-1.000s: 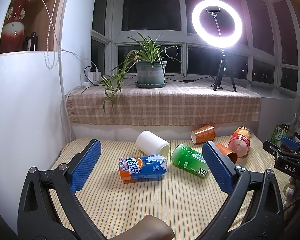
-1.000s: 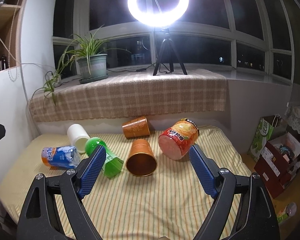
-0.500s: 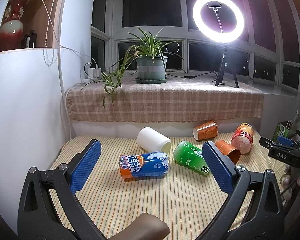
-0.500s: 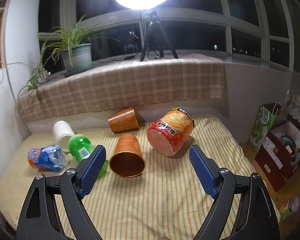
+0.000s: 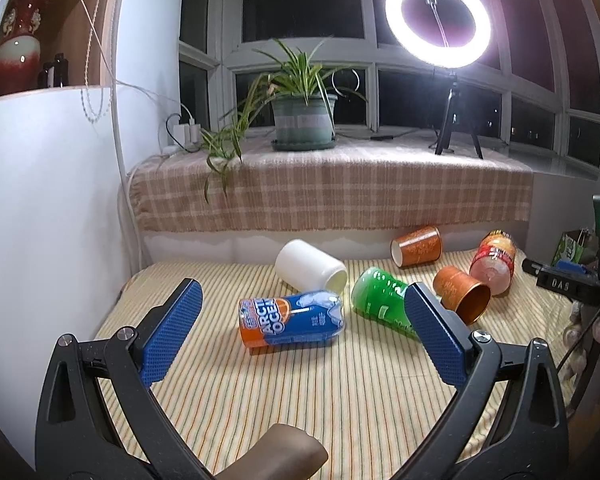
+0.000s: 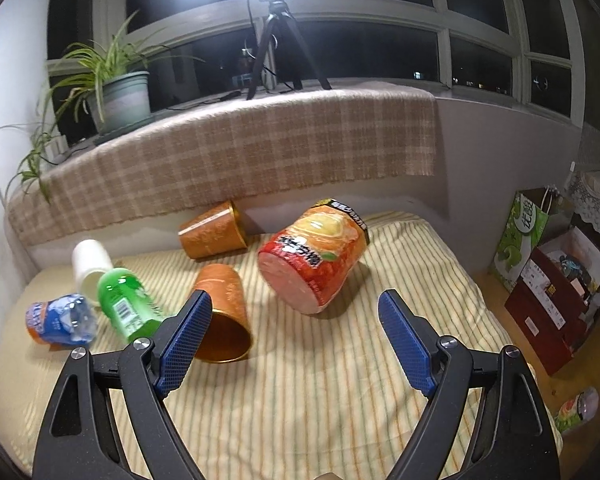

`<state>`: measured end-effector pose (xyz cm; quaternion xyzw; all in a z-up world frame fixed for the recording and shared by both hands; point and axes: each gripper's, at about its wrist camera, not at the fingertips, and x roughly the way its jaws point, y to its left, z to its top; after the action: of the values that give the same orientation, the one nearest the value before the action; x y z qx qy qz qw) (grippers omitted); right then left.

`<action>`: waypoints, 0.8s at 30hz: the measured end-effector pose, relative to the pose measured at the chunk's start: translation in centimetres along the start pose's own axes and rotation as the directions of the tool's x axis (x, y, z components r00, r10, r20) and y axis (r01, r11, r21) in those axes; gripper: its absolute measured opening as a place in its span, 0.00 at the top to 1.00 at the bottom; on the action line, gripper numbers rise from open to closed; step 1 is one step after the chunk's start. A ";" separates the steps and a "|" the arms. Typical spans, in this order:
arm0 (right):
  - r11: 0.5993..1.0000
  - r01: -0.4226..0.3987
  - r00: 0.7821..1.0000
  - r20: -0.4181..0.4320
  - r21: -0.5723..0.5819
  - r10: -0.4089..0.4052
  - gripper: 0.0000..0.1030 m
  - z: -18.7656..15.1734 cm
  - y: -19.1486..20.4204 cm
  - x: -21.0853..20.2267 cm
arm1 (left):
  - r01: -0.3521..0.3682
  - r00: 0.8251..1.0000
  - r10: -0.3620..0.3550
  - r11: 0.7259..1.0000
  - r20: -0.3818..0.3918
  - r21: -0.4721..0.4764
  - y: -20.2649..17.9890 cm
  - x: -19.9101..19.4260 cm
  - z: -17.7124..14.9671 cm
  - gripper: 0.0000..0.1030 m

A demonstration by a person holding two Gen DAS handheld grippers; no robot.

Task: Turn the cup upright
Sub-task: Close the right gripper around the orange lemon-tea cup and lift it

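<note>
Right claw (image 6: 296, 336) hangs over the striped mattress (image 6: 320, 408), blue pads spread wide, nothing between them. Bare striped cloth fills the near ground under it, and that is the roomiest stretch in sight. At 10 o'clock, just behind the left pad (image 6: 184, 338), a copper cup (image 6: 224, 316) lies on its side, mouth toward the camera. At 12 o'clock the big orange cup (image 6: 316, 256) is tipped over too, sealed end facing us, near the pads but not between them. At 2 o'clock the mattress edge drops off to the floor, where a dark red box (image 6: 556, 304) and a green bag (image 6: 520, 240) stand close by.

Left claw (image 5: 300, 340), likewise released and wide, holds nothing. Straight ahead at 12 o'clock lies the blue-and-orange cup (image 5: 292, 320) on its side, with bare mattress between it and the pads. The green cup (image 5: 380, 300) is at 1 o'clock, partly behind the right pad (image 5: 436, 336); the white cup (image 5: 310, 272) rests just beyond both. Farther back, a second copper cup (image 5: 418, 246) lies against the ledge wall. At 9 o'clock a white wall (image 5: 52, 208) hems in the mattress. Beyond everything, the checked cloth ledge (image 5: 340, 192) carries a potted plant (image 5: 304, 120) and a ring light (image 5: 438, 26).
</note>
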<state>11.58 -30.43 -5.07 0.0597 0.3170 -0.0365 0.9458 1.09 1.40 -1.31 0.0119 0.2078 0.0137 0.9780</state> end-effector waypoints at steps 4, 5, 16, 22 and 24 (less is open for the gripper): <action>1.000 0.018 1.000 -0.016 0.008 -0.017 0.17 0.3 -0.8 1.1 | 0.003 0.999 -0.003 1.000 -0.044 0.008 -0.1 0.9 -0.6 0.00; 1.000 0.019 1.000 -0.023 0.014 -0.019 0.17 0.4 -1.1 1.5 | 0.008 0.998 -0.008 1.000 -0.057 0.009 0.0 1.2 -0.7 0.00; 0.981 -0.065 0.984 -0.154 0.182 0.093 0.17 1.9 -3.9 6.4 | 0.007 0.992 -0.007 1.000 -0.124 0.000 0.4 2.6 -1.9 0.00; 0.938 -0.096 0.964 -0.203 0.334 0.171 0.17 2.9 -6.0 9.4 | -0.002 0.991 0.002 1.000 -0.137 -0.005 0.9 2.8 -2.2 0.00; 0.925 -0.101 0.959 -0.210 0.367 0.188 0.17 3.2 -6.4 10.2 | -0.005 0.990 0.004 1.000 -0.143 -0.006 1.0 3.0 -2.4 0.00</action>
<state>20.88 -37.55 -9.29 0.2556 0.4125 -0.0149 0.8742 2.80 2.57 -4.65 0.0082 0.2773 0.0174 0.9606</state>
